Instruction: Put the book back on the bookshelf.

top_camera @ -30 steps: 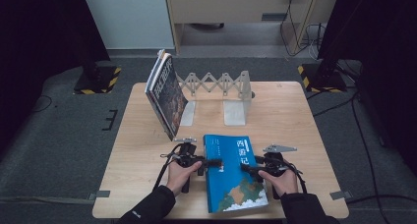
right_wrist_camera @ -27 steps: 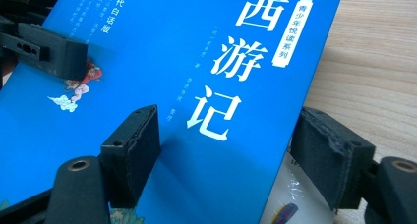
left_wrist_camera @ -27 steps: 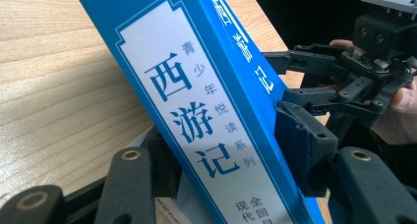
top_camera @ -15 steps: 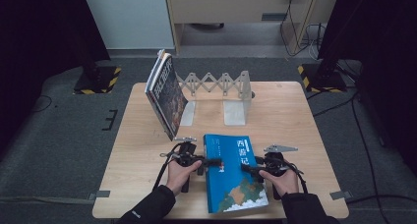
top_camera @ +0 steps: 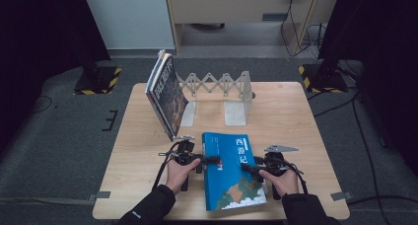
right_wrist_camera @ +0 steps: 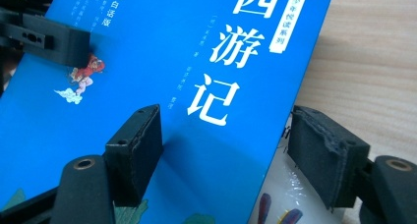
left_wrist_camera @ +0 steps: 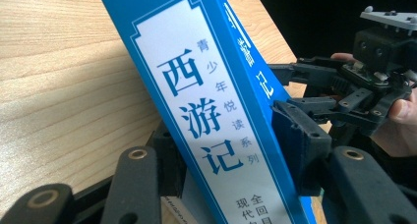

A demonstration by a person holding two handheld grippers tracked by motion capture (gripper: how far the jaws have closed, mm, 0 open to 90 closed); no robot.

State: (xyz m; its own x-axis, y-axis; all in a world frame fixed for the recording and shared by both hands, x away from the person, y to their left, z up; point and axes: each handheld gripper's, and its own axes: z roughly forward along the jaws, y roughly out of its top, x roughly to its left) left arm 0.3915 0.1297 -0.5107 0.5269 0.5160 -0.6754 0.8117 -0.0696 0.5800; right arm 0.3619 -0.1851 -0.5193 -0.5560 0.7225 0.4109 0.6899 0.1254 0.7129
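Observation:
A blue book with white Chinese title characters lies across the front of the wooden table. My left gripper is shut on its spine side; in the left gripper view the white-labelled spine sits tight between both black pads. My right gripper clamps the opposite long edge. In the right gripper view one pad presses on the blue cover and the other pad sits against the book's underside. A hand holds each gripper.
A second book with a dark cover leans tilted against the left end of a grey expanding book stand at the table's back. Bare wood lies to the right of the stand and left of my left hand.

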